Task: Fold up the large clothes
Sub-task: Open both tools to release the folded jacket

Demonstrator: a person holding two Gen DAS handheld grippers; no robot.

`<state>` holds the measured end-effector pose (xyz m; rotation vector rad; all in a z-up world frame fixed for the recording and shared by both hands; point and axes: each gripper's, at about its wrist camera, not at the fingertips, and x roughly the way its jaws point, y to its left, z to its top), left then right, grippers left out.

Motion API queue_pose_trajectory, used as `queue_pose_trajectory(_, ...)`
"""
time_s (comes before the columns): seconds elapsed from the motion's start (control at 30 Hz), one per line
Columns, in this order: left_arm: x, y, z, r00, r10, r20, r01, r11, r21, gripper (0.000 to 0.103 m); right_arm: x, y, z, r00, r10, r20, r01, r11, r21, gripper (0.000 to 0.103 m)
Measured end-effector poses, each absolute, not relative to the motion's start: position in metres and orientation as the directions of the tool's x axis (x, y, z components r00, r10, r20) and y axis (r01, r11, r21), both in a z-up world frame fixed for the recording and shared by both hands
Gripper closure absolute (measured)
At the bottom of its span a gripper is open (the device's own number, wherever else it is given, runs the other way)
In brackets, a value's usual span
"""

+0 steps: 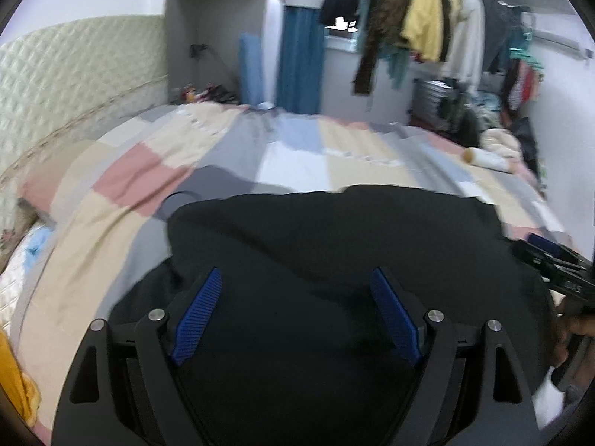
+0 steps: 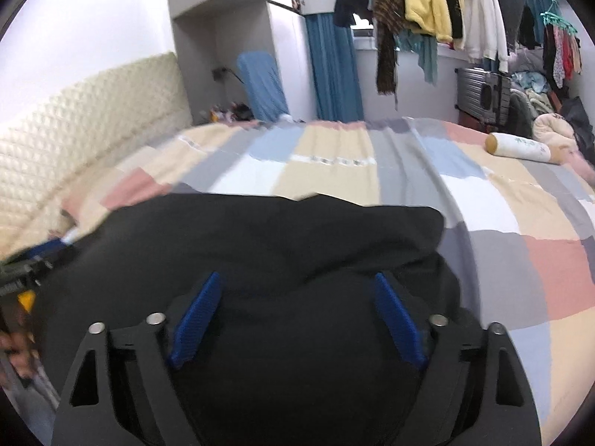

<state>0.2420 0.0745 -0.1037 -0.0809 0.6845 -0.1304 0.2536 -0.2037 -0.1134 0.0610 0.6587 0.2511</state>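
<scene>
A large black garment (image 1: 334, 238) lies folded over on the patchwork bedspread (image 1: 156, 200), its far edge a rough straight line. It also shows in the right wrist view (image 2: 267, 238). My left gripper (image 1: 296, 282) is open over the garment's near left part, blue pads spread wide, nothing between them. My right gripper (image 2: 297, 286) is open over the garment's near right part, also empty. The right gripper shows at the right edge of the left wrist view (image 1: 550, 256), and the left gripper at the left edge of the right wrist view (image 2: 26, 267).
A padded cream headboard (image 1: 74, 74) runs along the left. A cream bolster (image 2: 520, 146) lies at the bed's far right. Clothes hang on a rail (image 2: 427, 3) beyond the bed. A yellow cloth (image 1: 15, 375) lies at the near left.
</scene>
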Motion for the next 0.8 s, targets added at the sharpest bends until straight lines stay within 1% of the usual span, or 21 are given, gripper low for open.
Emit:
queue_pose_trajectory(0.03,0.239,0.068,-0.103,0.764,-0.166,-0.623,0.113,0.986,-0.124,0.020,0.249,-0.195,-0.112,0.754,0.267,-0.601,-0.230,0.963,0.139,0.041)
queue_pose_trajectory(0.07,0.237,0.062,-0.105,0.756,-0.179,-0.629,0.123,0.984,-0.131,0.021,0.246,-0.185,-0.113,0.738,0.280,-0.614,-0.251,0.958,0.136,0.045)
queue_pose_trajectory(0.1,0.237,0.058,-0.107,0.748,-0.189,-0.636,0.132,0.982,-0.137,0.021,0.243,-0.179,-0.117,0.725,0.292,-0.624,-0.265,0.954,0.138,0.051)
queue_pose_trajectory(0.13,0.238,0.052,-0.111,0.739,-0.193,-0.645,0.142,0.981,-0.131,0.021,0.241,-0.174,-0.121,0.715,0.303,-0.630,-0.273,0.951,0.148,0.052)
queue_pose_trajectory(0.2,0.239,0.045,-0.118,0.732,-0.177,-0.658,0.144,0.984,-0.104,0.021,0.237,-0.169,-0.128,0.708,0.293,-0.643,-0.265,0.953,0.143,0.052)
queue_pose_trajectory(0.3,0.243,0.041,-0.127,0.715,-0.165,-0.679,0.138,0.986,-0.094,0.021,0.242,-0.169,-0.134,0.694,0.294,-0.658,-0.266,0.953,0.145,0.052)
queue_pose_trajectory(0.37,0.247,0.038,-0.133,0.694,-0.161,-0.702,0.139,0.986,-0.088,0.021,0.248,-0.168,-0.141,0.664,0.303,-0.683,-0.270,0.950,0.158,0.052)
queue_pose_trajectory(0.5,0.246,0.034,-0.129,0.696,-0.147,-0.702,0.130,0.988,-0.079,0.021,0.243,-0.164,-0.142,0.673,0.285,-0.682,-0.260,0.955,0.142,0.052)
queue_pose_trajectory(0.6,0.244,0.034,-0.113,0.693,-0.156,-0.704,0.131,0.987,-0.090,0.020,0.238,-0.170,-0.124,0.682,0.306,-0.665,-0.248,0.951,0.183,0.052)
queue_pose_trajectory(0.8,0.218,0.040,-0.044,0.741,-0.202,-0.641,0.153,0.979,-0.132,0.018,0.212,-0.184,-0.050,0.755,0.341,-0.560,-0.249,0.939,0.236,0.047)
